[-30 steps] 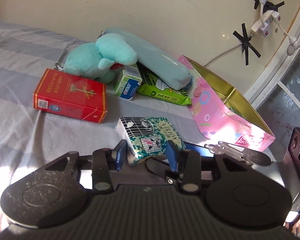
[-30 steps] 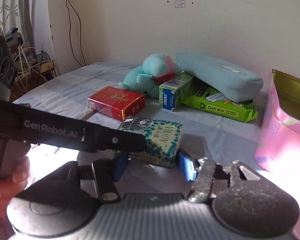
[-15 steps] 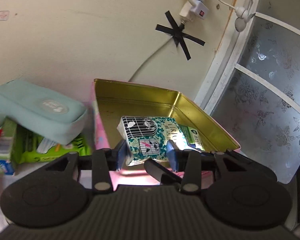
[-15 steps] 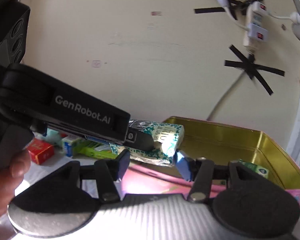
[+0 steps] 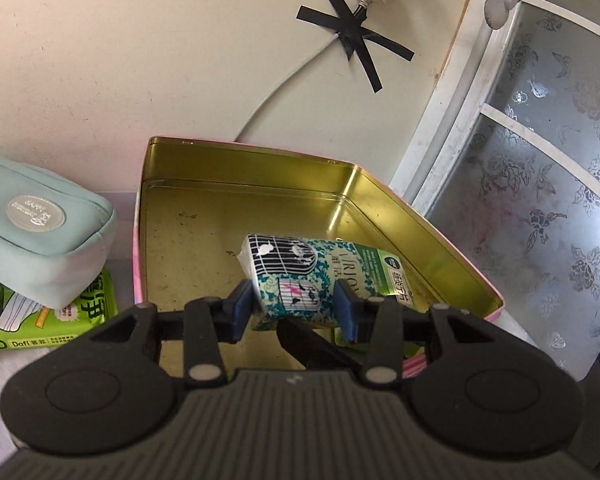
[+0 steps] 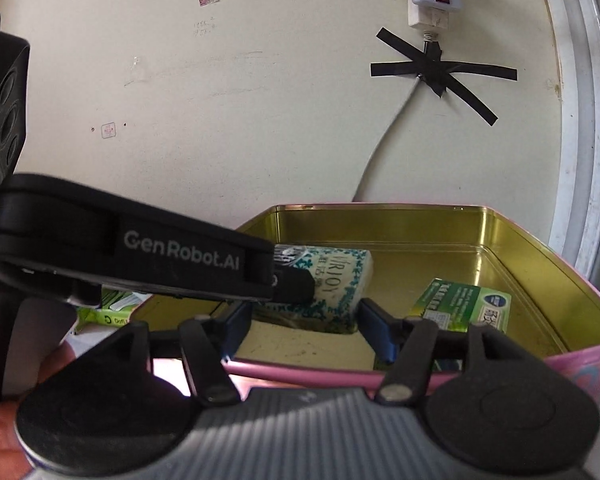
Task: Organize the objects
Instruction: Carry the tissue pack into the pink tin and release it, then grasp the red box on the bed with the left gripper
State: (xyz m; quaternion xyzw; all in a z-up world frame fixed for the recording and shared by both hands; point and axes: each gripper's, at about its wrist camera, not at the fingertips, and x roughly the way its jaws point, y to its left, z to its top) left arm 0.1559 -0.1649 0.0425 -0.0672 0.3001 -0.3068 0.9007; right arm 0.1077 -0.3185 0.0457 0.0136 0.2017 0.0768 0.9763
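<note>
Nearest in the left wrist view, the left gripper (image 5: 294, 312) is clenching a tissue pack (image 5: 296, 276), its 2 blue pads pressing on the pack's narrow sides near the end printed with a birdcage. The pack is hanging above the floor of the gold-lined tin box (image 5: 188, 240), tilted, with its far end pointing toward the box's right wall.

In the right wrist view, the right gripper (image 6: 304, 326) is sitting just over the box's pink near rim (image 6: 300, 376). Its jaws are opening; the same tissue pack (image 6: 336, 284) is lying between them, and the pads are showing a gap on both sides, so this claw is released. The left gripper's black arm (image 6: 148, 252) is crossing in from the left, with part of a hand (image 6: 4, 432) showing at the near left corner.

The pack is looking light and soft, a film-wrapped wad that is likely giving under pressure and slightly slippery; taking it across the short sides, mid-body, seems the safest hold.

A green packet (image 6: 464, 304) is lying inside the box at the right. Farther left, outside the box, a pale blue pouch (image 5: 40, 236) is resting on a green wipes pack (image 5: 48, 320).
</note>
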